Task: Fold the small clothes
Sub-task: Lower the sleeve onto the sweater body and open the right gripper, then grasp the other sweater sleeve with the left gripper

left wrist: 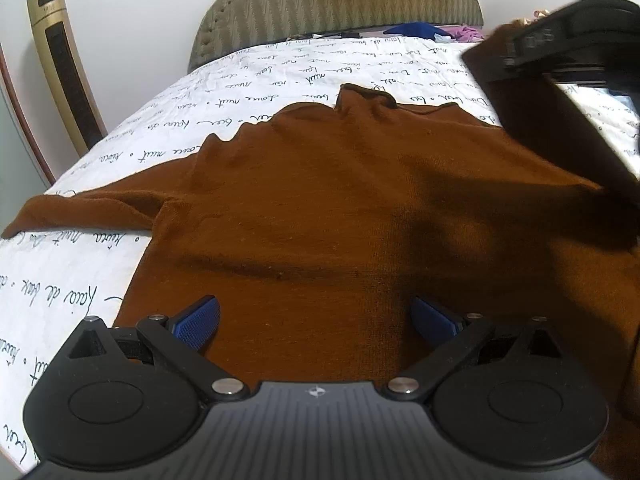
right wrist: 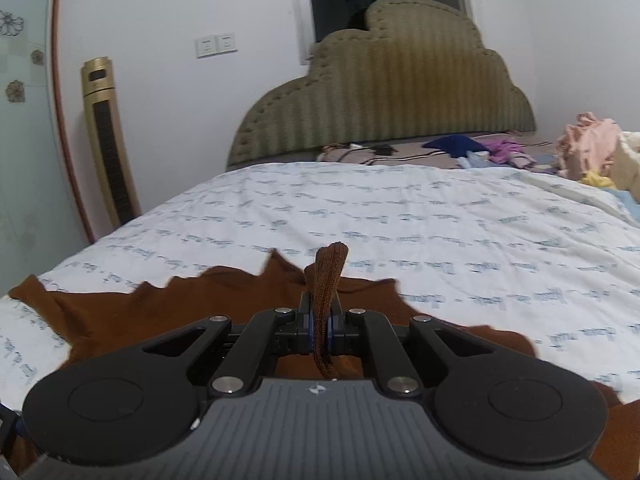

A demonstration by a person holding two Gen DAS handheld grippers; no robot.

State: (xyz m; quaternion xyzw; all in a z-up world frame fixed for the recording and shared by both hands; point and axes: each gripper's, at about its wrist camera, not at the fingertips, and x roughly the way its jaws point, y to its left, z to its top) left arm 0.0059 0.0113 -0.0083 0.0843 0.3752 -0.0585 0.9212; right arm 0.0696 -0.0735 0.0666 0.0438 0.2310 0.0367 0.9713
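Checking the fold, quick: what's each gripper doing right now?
Left gripper: open, empty, over the sweater.
Right gripper: shut on a sweater cuff.

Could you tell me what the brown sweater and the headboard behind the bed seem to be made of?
The brown sweater looks like a soft matte knit, likely wool or acrylic: fine ribbing shows on the strip pinched in the right gripper. The headboard appears upholstered in olive striped fabric, with stud-like dots along its edge.
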